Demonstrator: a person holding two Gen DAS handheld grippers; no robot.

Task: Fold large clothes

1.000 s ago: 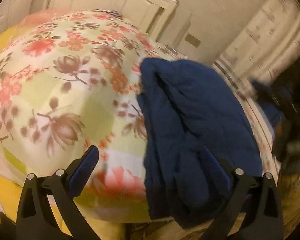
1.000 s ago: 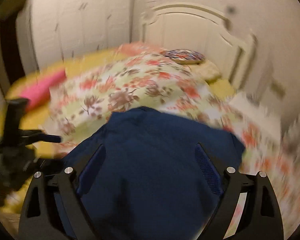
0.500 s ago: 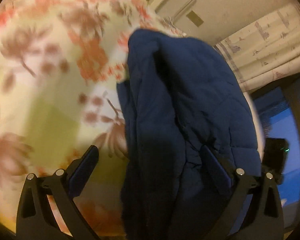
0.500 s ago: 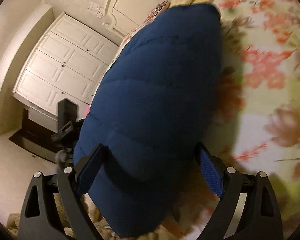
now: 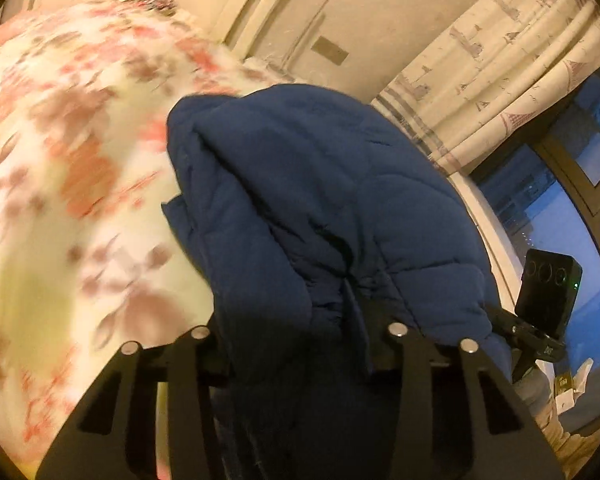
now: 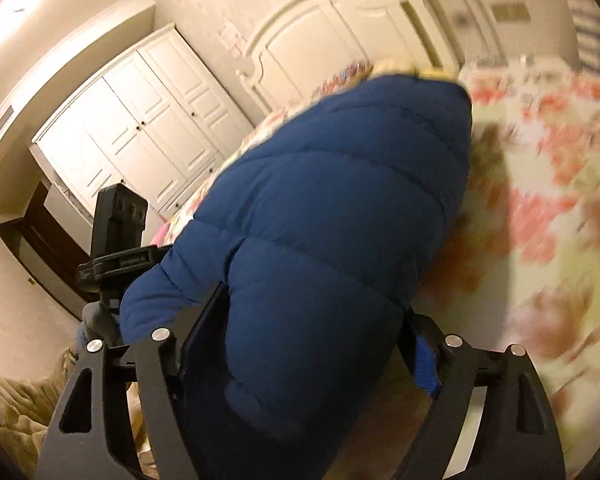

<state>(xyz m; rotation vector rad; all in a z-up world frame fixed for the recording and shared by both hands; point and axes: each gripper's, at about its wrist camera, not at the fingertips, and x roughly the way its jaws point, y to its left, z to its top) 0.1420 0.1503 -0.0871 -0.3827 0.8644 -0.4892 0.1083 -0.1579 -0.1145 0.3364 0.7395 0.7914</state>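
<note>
A dark blue quilted jacket (image 5: 308, 208) lies bunched on a floral bedspread (image 5: 60, 168). My left gripper (image 5: 300, 344) has closed in on its near end; the fabric fills the narrow gap between the jaws and hides the pads. In the right wrist view the same jacket (image 6: 332, 208) rises as a puffy mound. My right gripper (image 6: 312, 332) has its jaws on both sides of the jacket's near end, pressing into the padding.
A white headboard (image 6: 324, 40) and white wardrobe (image 6: 140, 128) stand behind the bed. A black camera on a stand (image 6: 116, 232) is at the left; it also shows in the left wrist view (image 5: 546, 292). A curtain (image 5: 500, 68) and window are on the right.
Both grippers went from wide open above the jacket to closed in on its near end. The views swung and the jacket now stands bunched up between the jaws.
</note>
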